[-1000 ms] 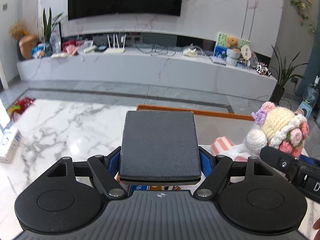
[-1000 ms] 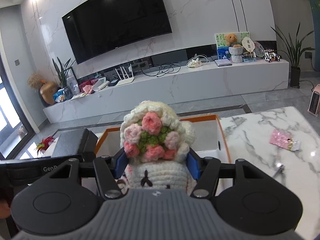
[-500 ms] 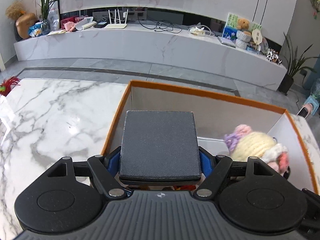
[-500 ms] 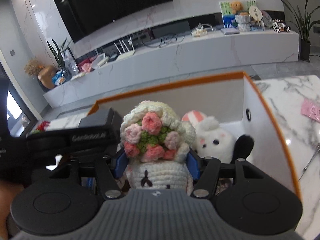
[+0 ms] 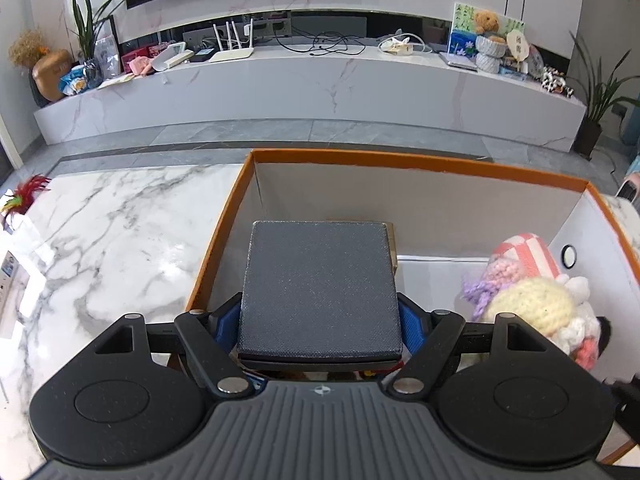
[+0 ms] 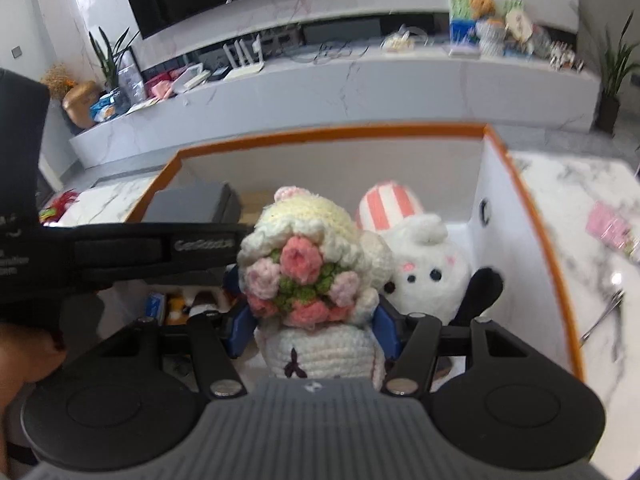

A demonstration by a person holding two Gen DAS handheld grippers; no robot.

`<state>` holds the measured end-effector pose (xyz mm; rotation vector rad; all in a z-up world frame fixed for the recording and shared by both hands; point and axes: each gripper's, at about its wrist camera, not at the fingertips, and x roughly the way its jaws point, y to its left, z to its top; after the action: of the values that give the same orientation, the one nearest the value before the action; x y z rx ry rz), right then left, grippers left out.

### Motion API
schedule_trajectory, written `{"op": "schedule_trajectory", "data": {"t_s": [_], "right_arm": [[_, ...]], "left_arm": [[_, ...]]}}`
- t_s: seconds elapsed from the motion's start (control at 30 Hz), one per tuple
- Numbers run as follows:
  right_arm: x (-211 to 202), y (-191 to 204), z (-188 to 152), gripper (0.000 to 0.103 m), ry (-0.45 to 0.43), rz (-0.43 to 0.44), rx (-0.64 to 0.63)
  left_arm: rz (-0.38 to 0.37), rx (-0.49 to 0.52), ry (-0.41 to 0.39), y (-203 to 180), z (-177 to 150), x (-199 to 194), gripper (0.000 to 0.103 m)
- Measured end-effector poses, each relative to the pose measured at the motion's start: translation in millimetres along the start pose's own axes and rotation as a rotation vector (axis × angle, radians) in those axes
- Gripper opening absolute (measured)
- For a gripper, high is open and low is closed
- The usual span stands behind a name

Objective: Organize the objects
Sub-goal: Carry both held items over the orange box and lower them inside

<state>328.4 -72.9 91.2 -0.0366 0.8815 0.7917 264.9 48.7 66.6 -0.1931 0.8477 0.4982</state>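
Left gripper [image 5: 320,320] clamps a flat dark pad [image 5: 320,288] by its two side edges, blue fingers [image 5: 408,326] pressed on it. The pad sits level, inside the left part of the box [image 5: 400,156], near the box's left wall. The box is orange-rimmed with white walls and stands on a marble table [image 5: 112,240].

Right gripper [image 6: 316,320] grips a crochet doll [image 6: 316,272], fingers tight on its sides below a bunch of pink and green knitted flowers. The doll is upright, down in the box's middle, cream hat on top. Just beside it, toward the box's right wall, lies a white plush bunny [image 6: 428,276], a pink-striped ear behind it. The left gripper's body and pad show at the left in the right wrist view. Small colourful items lie on the box floor under the grippers, too hidden to tell. A pink packet [image 6: 612,228] lies on the table right of the box.
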Motion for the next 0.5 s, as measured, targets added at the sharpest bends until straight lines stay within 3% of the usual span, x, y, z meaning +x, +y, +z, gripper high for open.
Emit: {"op": "schedule_trajectory", "data": {"t_s": [0.1, 0.23, 0.5], "right_arm": [[5, -6, 0, 0.062, 0.013, 0.016, 0.026], [4, -7, -1, 0.063, 0.022, -0.024, 0.006], [10, -6, -4, 0.063, 0.052, -0.052, -0.002]], "left_arm": [[-0.001, 0.006, 0.004, -2, 0, 1, 0.088], [-0.019, 0.018, 0.025, -6, -1, 3, 0.088], [0.019, 0.056, 0.062, -14, -2, 6, 0.088]]}}
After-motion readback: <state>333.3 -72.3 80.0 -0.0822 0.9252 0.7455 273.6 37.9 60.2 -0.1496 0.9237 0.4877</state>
